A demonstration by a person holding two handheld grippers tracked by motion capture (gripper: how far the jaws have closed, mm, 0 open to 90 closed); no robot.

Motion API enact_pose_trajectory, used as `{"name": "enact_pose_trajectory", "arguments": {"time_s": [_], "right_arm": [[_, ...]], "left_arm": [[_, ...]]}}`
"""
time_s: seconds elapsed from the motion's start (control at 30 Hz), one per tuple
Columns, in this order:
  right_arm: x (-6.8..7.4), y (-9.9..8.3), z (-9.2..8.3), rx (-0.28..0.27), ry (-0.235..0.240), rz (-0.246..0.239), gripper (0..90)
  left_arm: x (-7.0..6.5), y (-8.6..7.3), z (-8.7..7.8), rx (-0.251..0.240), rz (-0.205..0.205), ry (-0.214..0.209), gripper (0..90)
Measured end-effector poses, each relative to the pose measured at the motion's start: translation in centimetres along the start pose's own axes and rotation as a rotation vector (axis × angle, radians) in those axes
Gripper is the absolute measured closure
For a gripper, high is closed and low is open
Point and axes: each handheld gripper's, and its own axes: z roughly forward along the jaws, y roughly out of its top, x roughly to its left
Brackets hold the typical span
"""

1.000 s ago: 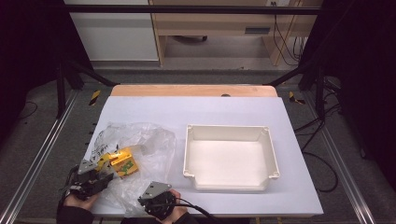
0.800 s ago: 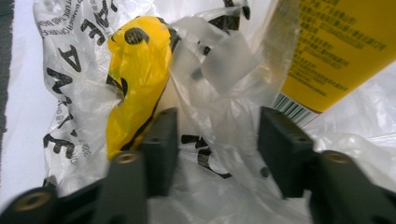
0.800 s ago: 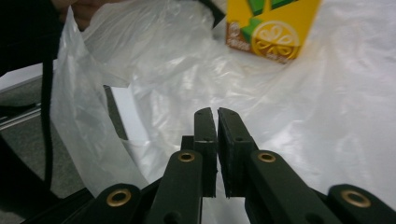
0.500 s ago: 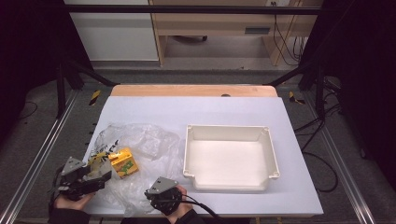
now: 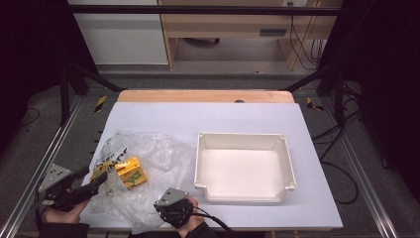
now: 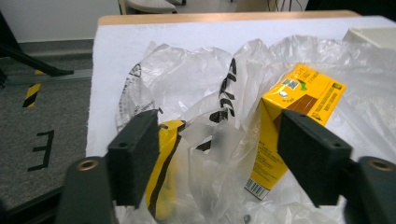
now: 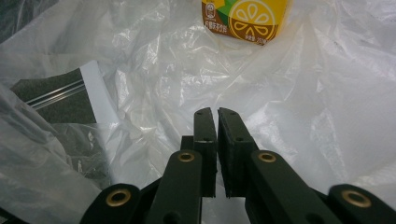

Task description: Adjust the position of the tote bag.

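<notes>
The right gripper [image 7: 216, 116] is pinching the near edge of the plastic bag [image 5: 148, 158], likely anchoring it on the table [image 5: 223, 119]. The left gripper [image 6: 219, 154], jaws apart after just closing somewhat, is facing the bag's left mouth, where the yellow carton [image 5: 131, 172] is lying inside, left of the white tray [image 5: 287, 163].

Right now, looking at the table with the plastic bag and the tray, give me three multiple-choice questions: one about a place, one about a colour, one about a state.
1. Where does the yellow drink carton lie?
A. in the white tray
B. inside the crumpled clear plastic bag
C. on the floor

2. What colour is the empty rectangular plastic tray?
A. white
B. blue
C. black

3. How do the right gripper's jaws stand?
A. wide open
B. clamped on the carton
C. shut on the bag's film

Answers: 1 B, film wraps around the carton; 2 A, its walls show white; 3 C, the right gripper view shows the jaws together with film pinched between.
</notes>
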Motion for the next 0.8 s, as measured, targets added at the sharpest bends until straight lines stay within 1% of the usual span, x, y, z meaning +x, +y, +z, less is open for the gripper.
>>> {"name": "enact_pose_trajectory", "arguments": {"time_s": [0.03,0.07,0.1,0.13,0.17,0.2,0.23,0.3,0.33,0.37,0.4,0.43,0.47,0.53,0.57,0.6,0.63,0.67,0.7,0.73,0.77,0.8], "right_arm": [[0.0,0.0,0.0,-0.001,-0.001,-0.003,86.2],[0.0,0.0,0.0,-0.001,-0.001,-0.003,86.2],[0.0,0.1,0.0,0.000,-0.001,-0.005,86.2],[0.0,0.1,0.0,0.000,-0.001,-0.005,86.2],[0.0,0.0,0.0,0.000,0.000,-0.002,86.3],[0.0,0.0,0.0,0.000,0.000,-0.002,86.3],[0.0,0.0,0.1,0.002,-0.001,-0.003,86.3],[0.0,0.0,0.1,-0.001,-0.004,-0.003,86.3],[0.0,0.0,0.1,-0.001,-0.004,-0.003,86.3],[-0.1,0.0,0.2,-0.002,-0.007,-0.003,86.3],[-0.1,0.0,0.2,-0.002,-0.007,-0.003,86.3],[-0.1,0.0,0.2,0.000,-0.010,-0.005,86.4],[-0.1,0.0,0.2,0.000,-0.010,-0.005,86.4],[-0.1,0.0,0.3,0.002,-0.011,-0.004,86.4],[-0.1,0.0,0.2,0.001,-0.012,-0.004,86.3],[-0.1,0.0,0.2,0.001,-0.012,-0.004,86.3],[-0.1,0.0,0.2,0.001,-0.014,-0.004,86.2],[-0.1,0.0,0.2,0.000,-0.015,-0.006,86.0],[-0.1,0.0,0.2,0.000,-0.015,-0.001,85.9],[-0.1,0.0,0.2,0.000,-0.015,-0.001,85.9],[-0.2,0.0,0.2,0.001,-0.017,0.003,85.9],[-0.2,0.0,0.2,0.001,-0.017,0.003,85.9]], "left_arm": [[0.1,0.1,1.1,0.041,0.026,-0.011,36.3],[0.1,0.1,1.1,0.041,0.026,-0.011,39.8],[0.2,0.2,2.2,0.082,0.060,-0.023,44.2],[0.2,0.2,2.2,0.082,0.060,-0.023,50.6],[0.3,0.3,3.0,0.117,0.101,-0.016,59.0],[0.3,0.3,3.0,0.117,0.101,-0.016,64.9],[0.6,0.5,3.7,0.132,0.105,-0.022,71.9],[0.7,0.6,3.9,0.128,0.103,-0.017,82.0],[0.8,0.8,4.2,0.122,0.094,-0.018,82.0],[0.9,1.0,4.9,0.122,0.090,-0.022,87.3],[0.9,1.0,4.9,0.122,0.090,-0.022,88.8],[0.9,1.3,5.8,0.130,0.093,-0.019,89.1],[0.9,1.3,5.8,0.130,0.093,-0.019,89.2],[0.9,1.3,6.8,0.138,0.091,-0.022,89.2],[0.9,1.2,7.8,0.164,0.082,-0.025,89.3],[0.9,1.2,7.8,0.164,0.082,-0.025,89.3],[0.9,1.0,8.6,0.202,0.102,-0.005,89.3],[0.9,1.0,8.6,0.202,0.102,-0.005,89.3],[0.8,0.9,8.9,0.213,0.109,-0.001,89.2],[0.8,0.6,9.0,0.214,0.111,-0.002,89.2],[0.9,0.2,9.0,0.227,0.116,-0.010,89.1],[0.9,0.2,9.0,0.227,0.116,-0.010,88.9]]}}
